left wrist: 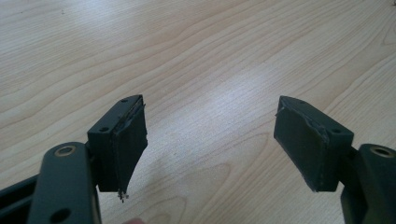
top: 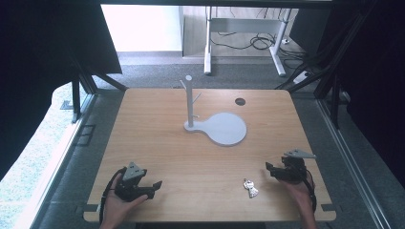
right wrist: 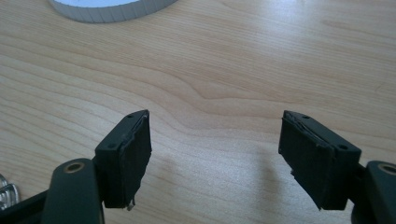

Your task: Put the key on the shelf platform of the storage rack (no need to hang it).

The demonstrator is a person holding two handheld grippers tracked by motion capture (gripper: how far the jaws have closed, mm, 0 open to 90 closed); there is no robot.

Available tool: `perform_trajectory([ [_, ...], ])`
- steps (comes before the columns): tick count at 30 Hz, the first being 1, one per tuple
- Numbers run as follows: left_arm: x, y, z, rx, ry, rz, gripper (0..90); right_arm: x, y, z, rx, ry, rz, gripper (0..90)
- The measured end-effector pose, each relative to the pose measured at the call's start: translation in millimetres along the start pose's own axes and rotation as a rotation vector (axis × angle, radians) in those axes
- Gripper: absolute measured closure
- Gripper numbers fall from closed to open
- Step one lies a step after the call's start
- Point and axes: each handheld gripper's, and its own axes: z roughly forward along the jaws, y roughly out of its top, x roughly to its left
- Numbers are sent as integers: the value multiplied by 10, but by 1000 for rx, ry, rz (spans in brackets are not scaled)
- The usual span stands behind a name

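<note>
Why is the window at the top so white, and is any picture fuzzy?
High view: daylight washes the window out to plain white, while the dark curtains beside it lose detail, and the keys look small and soft. Left gripper view: a pale shine lies on the table between the open jaws. Right gripper view: the jaws cast soft shadows on the wood, and the grey stand base looks blurry.

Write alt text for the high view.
A small bunch of silver metal keys lies near the front edge of a light wooden table, between the open left gripper and the open right gripper. Farther back stands a grey key stand with a pegged post and round base.
</note>
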Motion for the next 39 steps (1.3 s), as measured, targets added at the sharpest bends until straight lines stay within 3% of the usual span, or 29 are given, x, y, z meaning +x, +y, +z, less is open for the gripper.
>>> perform_trajectory([
  [9, -22, 4, 16, 4, 0, 6, 258, 52, 13, -29, -3, 7, 1, 288],
  [19, -21, -2, 26, 5, 1, 3, 259, 99, 24, -29, 3, -41, -2, 345],
  [29, -27, 5, 22, 12, -1, 8, 262, 73, 44, -60, 30, 11, 12, 343],
  [39, -19, 20, -14, 1, -3, 4, 262, 168, 137, -193, 106, 68, -47, 386],
])
